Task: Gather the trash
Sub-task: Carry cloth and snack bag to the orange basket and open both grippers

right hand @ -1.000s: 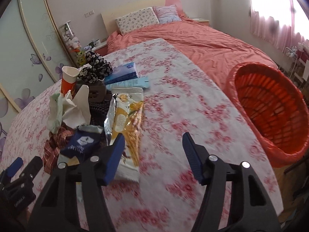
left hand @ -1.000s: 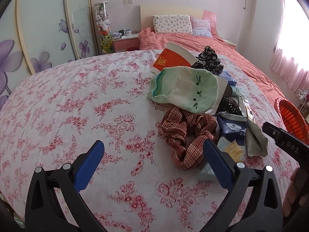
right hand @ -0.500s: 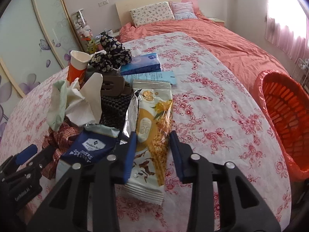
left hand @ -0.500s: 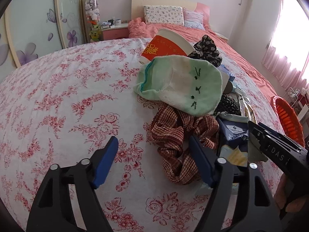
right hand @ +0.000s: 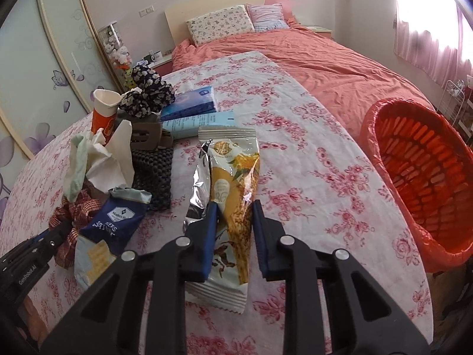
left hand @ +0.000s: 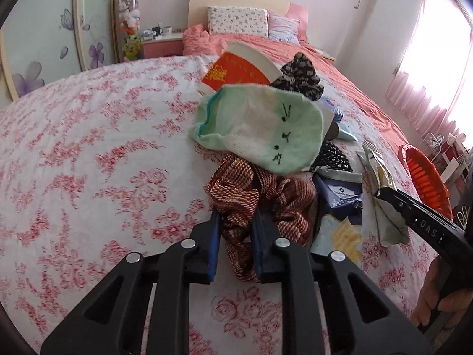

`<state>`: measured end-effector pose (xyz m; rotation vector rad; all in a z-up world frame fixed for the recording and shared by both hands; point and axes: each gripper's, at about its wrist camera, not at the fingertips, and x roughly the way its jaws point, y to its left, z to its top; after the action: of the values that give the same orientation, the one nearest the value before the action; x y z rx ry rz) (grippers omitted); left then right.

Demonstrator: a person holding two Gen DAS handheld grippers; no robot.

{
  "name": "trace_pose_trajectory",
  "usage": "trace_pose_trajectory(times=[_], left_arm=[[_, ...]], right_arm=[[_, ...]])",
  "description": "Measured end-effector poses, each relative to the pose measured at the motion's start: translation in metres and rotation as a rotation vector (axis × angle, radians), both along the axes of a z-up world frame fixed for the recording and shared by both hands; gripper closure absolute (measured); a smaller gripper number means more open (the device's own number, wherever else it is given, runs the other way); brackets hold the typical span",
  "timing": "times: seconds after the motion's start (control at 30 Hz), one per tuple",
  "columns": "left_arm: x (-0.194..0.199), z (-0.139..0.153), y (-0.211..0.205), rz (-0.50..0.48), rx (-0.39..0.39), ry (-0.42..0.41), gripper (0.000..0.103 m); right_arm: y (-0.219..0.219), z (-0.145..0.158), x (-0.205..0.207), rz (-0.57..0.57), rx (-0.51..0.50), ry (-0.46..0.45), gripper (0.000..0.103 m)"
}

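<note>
The yellow snack wrapper (right hand: 233, 195) lies on the floral-clothed table (right hand: 310, 153), its long axis running away from the camera. The right gripper (right hand: 233, 230) jaws are closing on its near half. The left gripper (left hand: 235, 236) jaws are closing on a red-checked scrunchie (left hand: 251, 195). A navy packet (right hand: 118, 222) reads "Member's Mark".

Daylight floods through the curtained window (left hand: 437, 68) right of the fingers, glaring white; fisheye bends dark edges; focus sharp
</note>
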<state>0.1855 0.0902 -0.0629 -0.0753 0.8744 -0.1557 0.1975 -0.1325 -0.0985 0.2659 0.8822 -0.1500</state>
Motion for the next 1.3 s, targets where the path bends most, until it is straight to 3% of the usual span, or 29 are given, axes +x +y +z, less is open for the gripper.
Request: trace_pose_trajectory(times=[0.37, 0.73, 1.0, 1.3], left_arm=[[-0.018, 0.041, 0.015, 0.029, 0.016, -0.106, 0.084], [-0.039, 0.087, 0.003, 0.01, -0.008, -0.216, 0.084], [-0.041, 0.099, -0.04, -0.077, -0.013, -0.248, 0.084], [-0.032, 0.09, -0.104, -0.196, -0.062, -0.232, 0.084]], right_arm=[[-0.013, 0.021, -0.023, -0.039, -0.006, -0.043, 0.079], [-0.029, 0.043, -0.047, -0.073, 0.002, -0.093, 0.079], [-0.053, 0.061, -0.068, -0.115, 0.007, -0.141, 0.079], [-0.102, 0.08, -0.098, -0.205, 0.006, -0.196, 0.079]])
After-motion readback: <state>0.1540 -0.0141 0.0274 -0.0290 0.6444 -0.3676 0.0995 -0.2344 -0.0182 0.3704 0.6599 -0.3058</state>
